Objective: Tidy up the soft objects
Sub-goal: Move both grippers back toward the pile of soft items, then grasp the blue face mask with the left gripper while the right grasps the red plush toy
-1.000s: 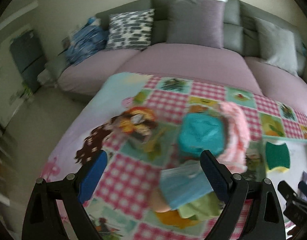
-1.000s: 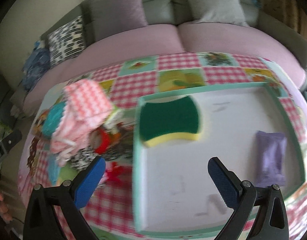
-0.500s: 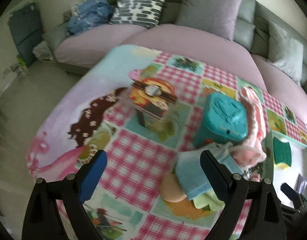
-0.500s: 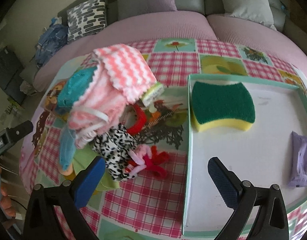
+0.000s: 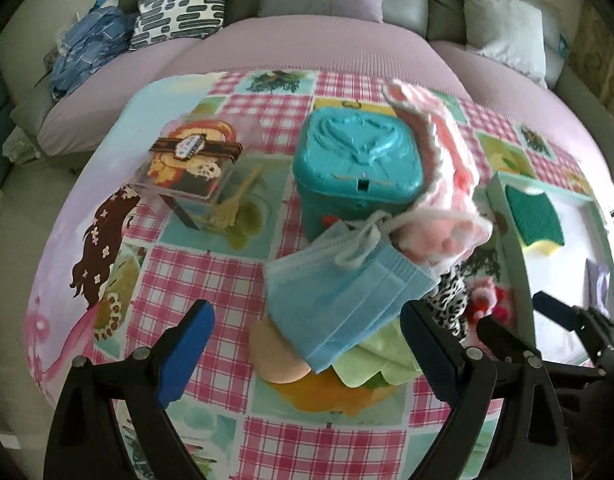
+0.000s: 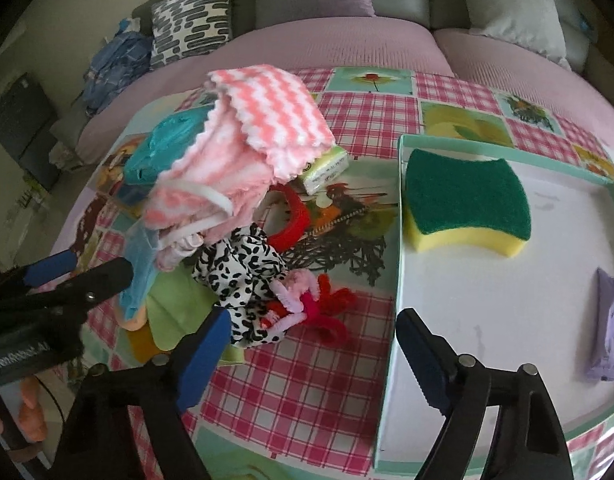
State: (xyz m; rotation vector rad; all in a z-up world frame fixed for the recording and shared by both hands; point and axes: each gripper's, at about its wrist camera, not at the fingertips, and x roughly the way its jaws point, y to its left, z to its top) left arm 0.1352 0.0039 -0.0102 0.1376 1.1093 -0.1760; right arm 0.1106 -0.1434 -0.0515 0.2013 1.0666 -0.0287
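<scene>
Left hand-held gripper [image 5: 303, 344] hangs wide open with nothing between its jaws; straight ahead of it lies the blue face mask [image 5: 343, 300], draped over a green cloth [image 5: 379, 364] and a beige puff [image 5: 275, 356], with its ear loops tangled up toward the pink striped cloth [image 5: 439, 164] further ahead; the teal lidded box [image 5: 357, 160] stands beyond the mask, the pink cloth slumped against its right side. Right hand-held gripper [image 6: 313, 346] is spread just as wide, empty too; the black-and-white spotted scrunchie [image 6: 243, 272] and the twisted red and pink pipe cleaners [image 6: 315, 304] sit just ahead of its left finger; to its right, the teal-rimmed tray [image 6: 395, 280] already holds the green-and-yellow sponge [image 6: 467, 204] and a lilac packet [image 6: 609, 324].

Risks, as I read it: grab the mask and those loops may drag the pink cloth along, maybe toppling the heap off the bench; the two grippers sit close over the same pile, so a clash looks possible; a shallow pinch on the scrunchie could snag the pipe cleaners as well.
</scene>
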